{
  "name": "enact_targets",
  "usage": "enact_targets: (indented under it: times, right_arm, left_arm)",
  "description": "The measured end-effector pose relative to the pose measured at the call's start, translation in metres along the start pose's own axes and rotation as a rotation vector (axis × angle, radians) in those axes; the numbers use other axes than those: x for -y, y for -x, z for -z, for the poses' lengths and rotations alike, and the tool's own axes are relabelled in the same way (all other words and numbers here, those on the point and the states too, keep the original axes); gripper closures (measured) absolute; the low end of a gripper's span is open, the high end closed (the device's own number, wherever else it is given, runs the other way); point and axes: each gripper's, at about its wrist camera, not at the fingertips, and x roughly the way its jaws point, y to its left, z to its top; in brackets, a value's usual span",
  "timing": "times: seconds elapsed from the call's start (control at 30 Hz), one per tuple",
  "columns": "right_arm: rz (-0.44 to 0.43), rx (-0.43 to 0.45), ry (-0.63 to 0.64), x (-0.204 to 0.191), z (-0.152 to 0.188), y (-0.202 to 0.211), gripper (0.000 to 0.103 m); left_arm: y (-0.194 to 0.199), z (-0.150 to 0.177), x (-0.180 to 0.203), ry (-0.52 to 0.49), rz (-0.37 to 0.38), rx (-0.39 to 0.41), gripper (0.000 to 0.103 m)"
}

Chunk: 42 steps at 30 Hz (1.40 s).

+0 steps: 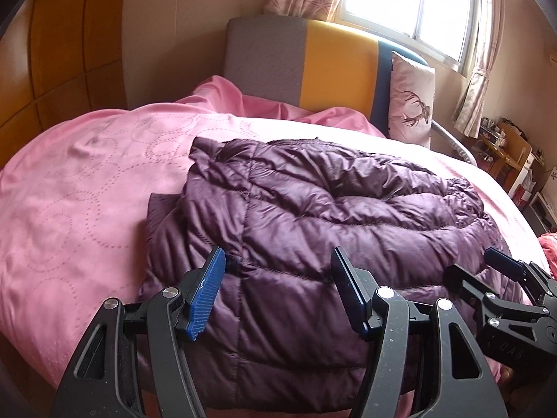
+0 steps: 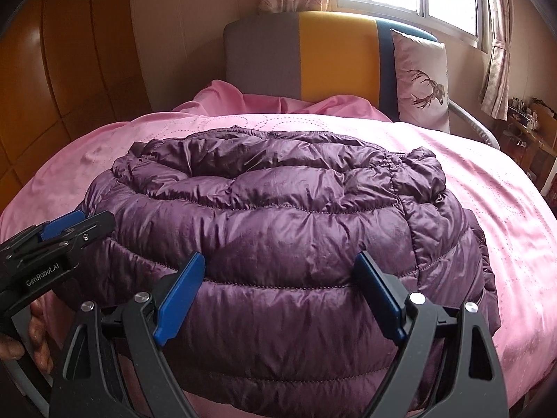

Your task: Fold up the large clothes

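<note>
A purple quilted down jacket (image 1: 313, 216) lies folded in a thick bundle on the pink bed cover (image 1: 87, 181); it also shows in the right wrist view (image 2: 278, 230). My left gripper (image 1: 278, 271) is open, its blue-padded fingers spread just above the bundle's near edge, holding nothing. My right gripper (image 2: 282, 271) is open too, spread over the near edge further right. The right gripper also shows at the right edge of the left wrist view (image 1: 501, 271), and the left gripper shows at the left edge of the right wrist view (image 2: 76, 223).
A grey, yellow and blue headboard (image 1: 313, 66) stands at the far end of the bed, with a deer-print pillow (image 1: 412, 101) against it. A wooden wardrobe (image 1: 52, 52) is at left. A window with curtains (image 1: 417, 7) and cluttered furniture (image 1: 504, 153) are at right.
</note>
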Motion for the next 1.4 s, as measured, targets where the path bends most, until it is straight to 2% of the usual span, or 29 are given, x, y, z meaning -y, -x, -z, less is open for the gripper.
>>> enact_targets:
  times: [0.27, 0.5, 0.67, 0.73, 0.8, 0.9, 1.1, 1.3, 1.4]
  right_arm:
    - [0.0, -0.036, -0.001, 0.005, 0.01, -0.016, 0.015]
    - [-0.016, -0.061, -0.018, 0.013, 0.019, -0.036, 0.014]
    - [-0.045, -0.069, -0.036, 0.021, 0.014, -0.025, 0.014]
    - [-0.053, -0.058, -0.06, 0.031, 0.013, -0.013, 0.012]
    - [-0.063, -0.035, -0.104, 0.047, 0.013, 0.001, 0.012]
    - [-0.026, -0.004, -0.187, 0.079, 0.017, 0.021, 0.011]
    - [0.037, -0.003, -0.427, 0.158, 0.042, 0.041, 0.009]
    - [-0.076, -0.028, -0.628, 0.206, 0.066, 0.032, 0.005]
    - [-0.144, -0.032, -0.673, 0.214, 0.071, 0.021, 0.004]
  left_arm:
    - [-0.018, 0.008, -0.012, 0.02, 0.0, -0.045, 0.039]
    - [-0.042, 0.022, -0.02, 0.042, 0.035, -0.085, 0.036]
    - [-0.034, 0.015, -0.023, 0.077, 0.049, -0.094, 0.037]
    - [-0.021, 0.01, -0.02, 0.074, 0.042, -0.06, 0.037]
    - [-0.005, 0.005, -0.012, 0.048, 0.06, -0.007, 0.037]
    - [0.008, -0.002, 0.002, 0.016, 0.099, 0.036, 0.037]
    - [-0.006, -0.015, 0.036, -0.048, 0.143, -0.01, 0.037]
    - [-0.035, -0.025, 0.057, -0.071, 0.163, -0.081, 0.055]
    - [-0.046, -0.031, 0.065, -0.084, 0.152, -0.1, 0.056]
